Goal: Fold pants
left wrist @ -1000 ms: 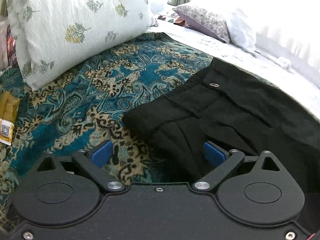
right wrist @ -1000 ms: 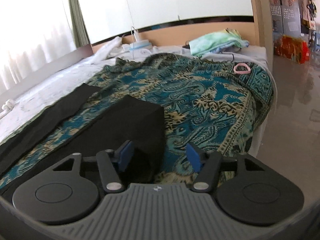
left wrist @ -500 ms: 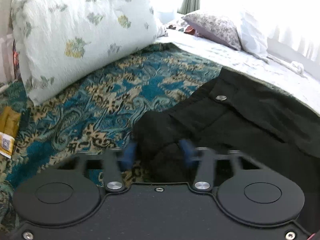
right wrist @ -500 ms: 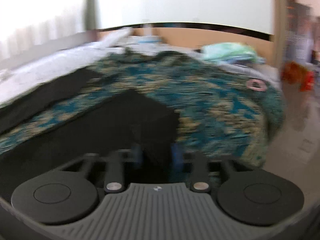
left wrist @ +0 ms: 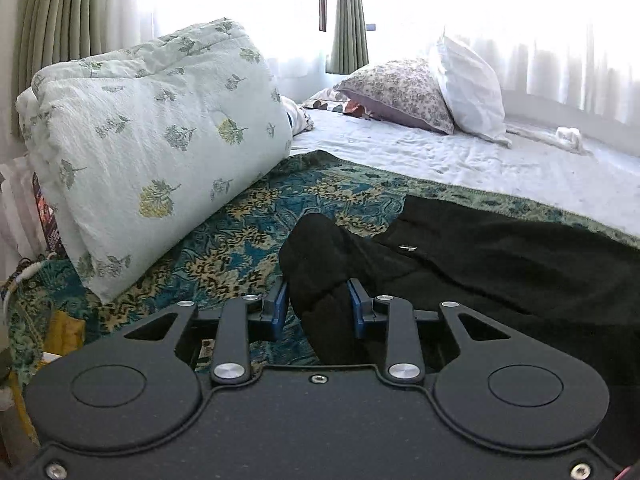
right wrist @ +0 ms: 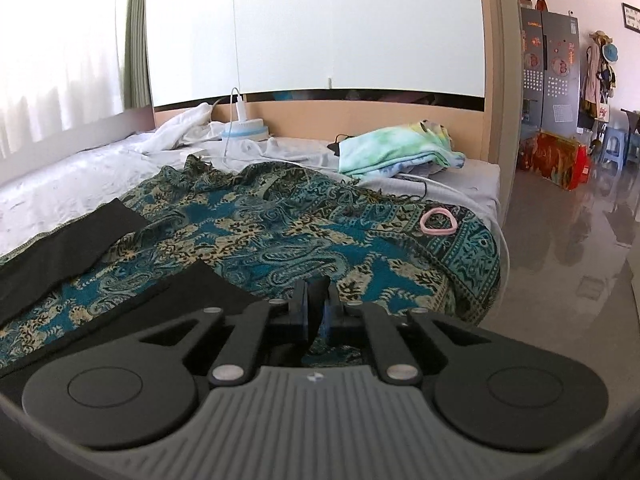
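Black pants (left wrist: 500,256) on paisley bedspread (left wrist: 248,232), left claw (left wrist: 318,304) just closing on bunched waistband, right claw (right wrist: 316,312) just closing on leg hem

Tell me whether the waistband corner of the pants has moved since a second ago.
Yes. The waistband corner, pinched in the just-closed left gripper, has risen off the patterned blanket toward the floral quilt.

Black pants (left wrist: 500,256): matt woven cloth, small shiny metal button. Under them a paisley throw (right wrist: 280,240), rough woven, fringed edge. Beside the throw, quilted puckered cotton comforter (left wrist: 160,136). Left claw (left wrist: 318,306) and right claw (right wrist: 316,312): matt black plastic, blue pads, polished metal rivets. Floor (right wrist: 568,264) glossy.
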The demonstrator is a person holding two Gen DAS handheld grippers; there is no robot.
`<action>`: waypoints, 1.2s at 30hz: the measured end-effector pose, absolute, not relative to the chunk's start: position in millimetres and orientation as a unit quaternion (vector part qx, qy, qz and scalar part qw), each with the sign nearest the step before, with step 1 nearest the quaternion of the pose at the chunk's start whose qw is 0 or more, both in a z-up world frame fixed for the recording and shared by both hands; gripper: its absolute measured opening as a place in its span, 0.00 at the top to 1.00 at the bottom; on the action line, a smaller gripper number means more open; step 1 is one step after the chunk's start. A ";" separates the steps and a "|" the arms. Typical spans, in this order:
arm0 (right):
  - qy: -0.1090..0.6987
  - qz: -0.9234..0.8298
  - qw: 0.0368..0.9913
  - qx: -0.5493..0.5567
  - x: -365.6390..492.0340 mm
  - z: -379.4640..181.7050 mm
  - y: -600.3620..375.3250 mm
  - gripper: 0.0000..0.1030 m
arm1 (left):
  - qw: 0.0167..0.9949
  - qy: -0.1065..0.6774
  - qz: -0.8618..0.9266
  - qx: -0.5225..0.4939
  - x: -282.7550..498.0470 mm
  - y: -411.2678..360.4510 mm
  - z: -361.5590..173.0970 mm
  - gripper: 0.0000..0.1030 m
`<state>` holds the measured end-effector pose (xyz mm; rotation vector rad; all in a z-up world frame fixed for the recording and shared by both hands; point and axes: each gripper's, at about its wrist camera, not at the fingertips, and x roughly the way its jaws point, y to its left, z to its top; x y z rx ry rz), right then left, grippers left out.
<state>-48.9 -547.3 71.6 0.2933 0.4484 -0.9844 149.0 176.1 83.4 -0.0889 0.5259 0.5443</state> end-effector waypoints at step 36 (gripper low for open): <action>0.224 -0.441 0.855 0.159 -14.7 100.3 -519.9 0.12 | 0.918 0.311 0.244 -0.043 161.9 186.3 92.3 0.00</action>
